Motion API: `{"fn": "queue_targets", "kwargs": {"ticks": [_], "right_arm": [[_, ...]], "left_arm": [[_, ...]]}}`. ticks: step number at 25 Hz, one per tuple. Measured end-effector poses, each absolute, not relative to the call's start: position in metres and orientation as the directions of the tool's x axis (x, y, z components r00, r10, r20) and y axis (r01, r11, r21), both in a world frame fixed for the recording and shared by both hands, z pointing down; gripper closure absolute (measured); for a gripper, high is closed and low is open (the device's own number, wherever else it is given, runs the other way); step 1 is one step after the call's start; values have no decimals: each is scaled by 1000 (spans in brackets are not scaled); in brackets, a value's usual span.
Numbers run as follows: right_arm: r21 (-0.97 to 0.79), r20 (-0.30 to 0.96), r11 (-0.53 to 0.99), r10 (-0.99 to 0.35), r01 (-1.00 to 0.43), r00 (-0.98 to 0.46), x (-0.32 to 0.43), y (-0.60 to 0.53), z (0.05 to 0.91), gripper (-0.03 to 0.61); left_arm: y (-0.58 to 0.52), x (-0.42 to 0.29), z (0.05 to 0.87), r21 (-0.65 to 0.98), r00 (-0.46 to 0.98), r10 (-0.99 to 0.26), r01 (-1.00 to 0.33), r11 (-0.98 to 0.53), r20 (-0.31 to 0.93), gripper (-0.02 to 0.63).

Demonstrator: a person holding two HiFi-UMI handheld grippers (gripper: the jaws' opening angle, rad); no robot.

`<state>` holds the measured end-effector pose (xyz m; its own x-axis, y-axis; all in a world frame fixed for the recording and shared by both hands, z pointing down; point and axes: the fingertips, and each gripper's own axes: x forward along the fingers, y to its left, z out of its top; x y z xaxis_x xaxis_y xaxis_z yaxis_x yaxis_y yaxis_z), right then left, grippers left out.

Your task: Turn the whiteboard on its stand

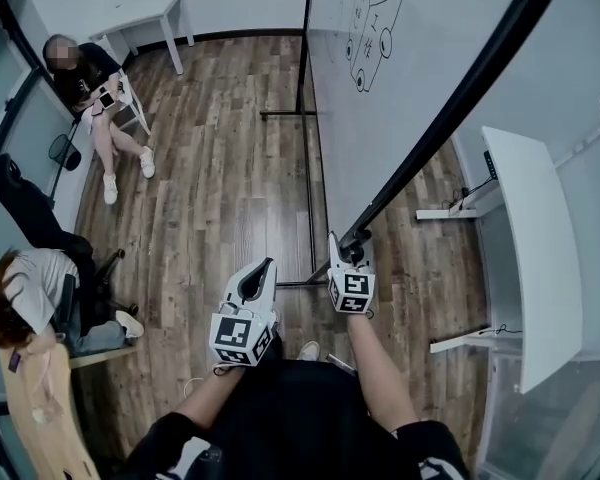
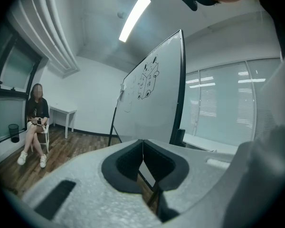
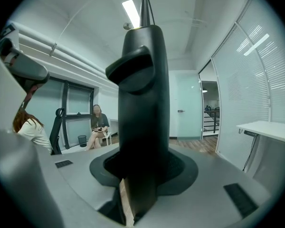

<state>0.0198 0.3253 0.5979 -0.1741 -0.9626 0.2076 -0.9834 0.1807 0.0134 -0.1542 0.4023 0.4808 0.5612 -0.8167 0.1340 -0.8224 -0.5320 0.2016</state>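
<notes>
- Far left, head view: one person [image 1: 25, 293] seated at the bottom-left edge, and a second person [image 1: 88, 76] seated further up by the wall; both are well apart from the board
- Wood floor [image 1: 220, 168] lies between them and the board
- Left tongs [image 1: 264, 268]: clenched, pads meeting tip to tip with nothing between them; held in the air just left of the right tongs, not touching the board
- Stand [image 1: 305, 118]: black post with a floor foot at the board's far end, a rail running along the floor under the board, and a second foot near the tongs
- Right tongs [image 1: 352, 246]: grasping the black frame edge [image 3: 141, 103] of the whiteboard; the frame stands upright between the pads and fills the gap in the right gripper view
- Whiteboard [image 1: 410, 88]: centre-right, upright on its stand on the floor; the white face, with a marker drawing [image 1: 372, 18] on it, is turned toward the side where the people sit
- In head view the gripped side frame runs from the right tongs up toward the top-right corner
- White desk [image 1: 540, 258]: right of the board, apart from it
</notes>
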Motion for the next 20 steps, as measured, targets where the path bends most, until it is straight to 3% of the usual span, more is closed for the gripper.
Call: {"fn": "queue_targets", "kwargs": {"ticks": [20], "right_arm": [[26, 224, 233, -949, -972, -222, 8, 401, 602, 428]], "left_arm": [[419, -145, 483, 194, 581, -801, -811, -552, 144, 597]]}}
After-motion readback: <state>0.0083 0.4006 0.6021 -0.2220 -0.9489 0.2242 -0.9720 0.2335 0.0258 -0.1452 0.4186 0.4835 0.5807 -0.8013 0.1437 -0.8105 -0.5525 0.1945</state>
